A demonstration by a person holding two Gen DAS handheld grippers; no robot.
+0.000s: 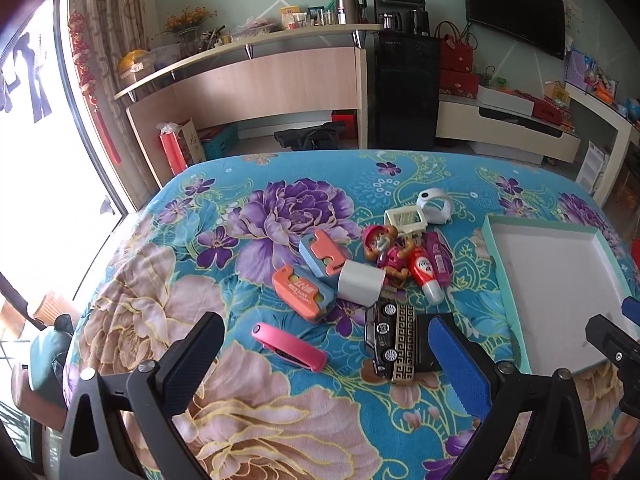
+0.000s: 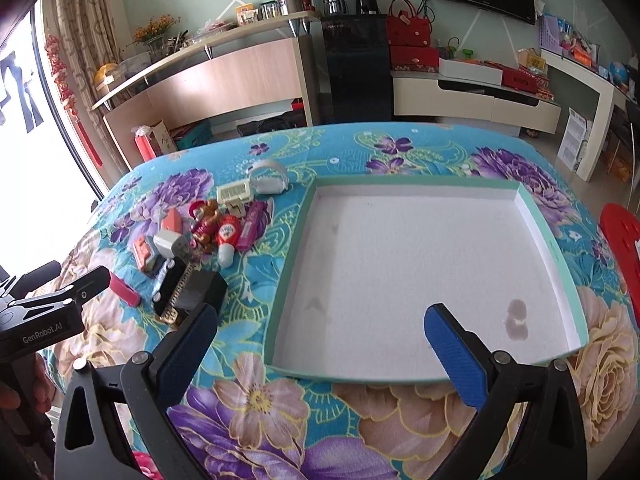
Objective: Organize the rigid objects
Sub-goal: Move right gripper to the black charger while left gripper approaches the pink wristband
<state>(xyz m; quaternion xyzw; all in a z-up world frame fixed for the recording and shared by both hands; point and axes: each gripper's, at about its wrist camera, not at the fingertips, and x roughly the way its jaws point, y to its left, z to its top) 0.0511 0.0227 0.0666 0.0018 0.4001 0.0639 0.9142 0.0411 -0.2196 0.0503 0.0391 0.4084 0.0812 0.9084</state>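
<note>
A pile of small rigid objects lies on the floral cloth: a pink stapler, a black toy car, two orange-blue cases, a white cup, a doll, a red tube and a white band. The pile also shows in the right wrist view, with the car nearest. My left gripper is open and empty, hovering just short of the stapler and car. My right gripper is open and empty over the near edge of the empty teal-rimmed tray.
The tray's rim lies right of the pile. The left gripper shows at the left of the right wrist view. A red stool stands past the table's right edge. Shelves and cabinets stand behind the table.
</note>
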